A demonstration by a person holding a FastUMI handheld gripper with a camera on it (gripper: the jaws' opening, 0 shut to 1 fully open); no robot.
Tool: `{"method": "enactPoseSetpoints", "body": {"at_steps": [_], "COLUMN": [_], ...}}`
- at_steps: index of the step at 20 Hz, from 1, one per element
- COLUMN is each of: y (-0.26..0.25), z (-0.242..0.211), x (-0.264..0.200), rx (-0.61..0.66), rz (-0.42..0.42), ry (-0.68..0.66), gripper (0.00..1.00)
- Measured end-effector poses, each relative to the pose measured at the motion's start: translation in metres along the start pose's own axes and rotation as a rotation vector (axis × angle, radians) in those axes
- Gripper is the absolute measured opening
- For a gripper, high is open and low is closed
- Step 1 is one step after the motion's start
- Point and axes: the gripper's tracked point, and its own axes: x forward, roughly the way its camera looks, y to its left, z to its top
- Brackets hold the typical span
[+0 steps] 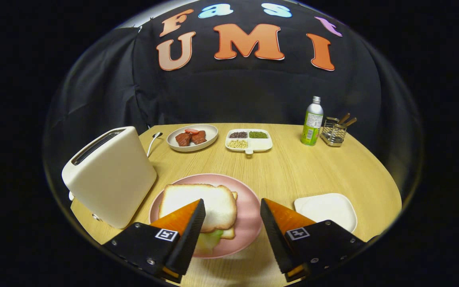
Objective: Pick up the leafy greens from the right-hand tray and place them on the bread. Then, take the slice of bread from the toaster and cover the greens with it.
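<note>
Between open claw (pixel 232 223) fingers, 2 bread slices (pixel 197 203).

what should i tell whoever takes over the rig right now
Gripper: open, holding nothing, fingers over the near edge of the pink plate.
Top bread lies on the greens, over the lower bread, on the plate.
Right tray holds nothing; toaster stands left of the plate.
Done: greens placed, bread on top.
Left: nothing visible; perhaps pull the gripper clear.
</note>
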Motion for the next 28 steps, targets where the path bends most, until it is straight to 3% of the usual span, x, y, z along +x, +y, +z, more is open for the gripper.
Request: {"method": "enactPoseSetpoints", "body": {"at_steps": [4, 8, 11, 19, 28], "y": [-0.037, -0.074, -0.091, -0.167, -0.2], "z": [0.019, 0.037, 0.048, 0.065, 0.068], "x": [-0.016, -0.038, -0.057, -0.095, -0.11], "rx": [-0.026, -0.033, -0.015, -0.018, 0.02], "rz": [-0.058, -0.112, -0.092, -0.19, -0.242], "ry": [-0.08, -0.165, -0.218, -0.317, -0.375], "gripper": [0.97, 0.98, 0.97, 0.98, 0.98]}}
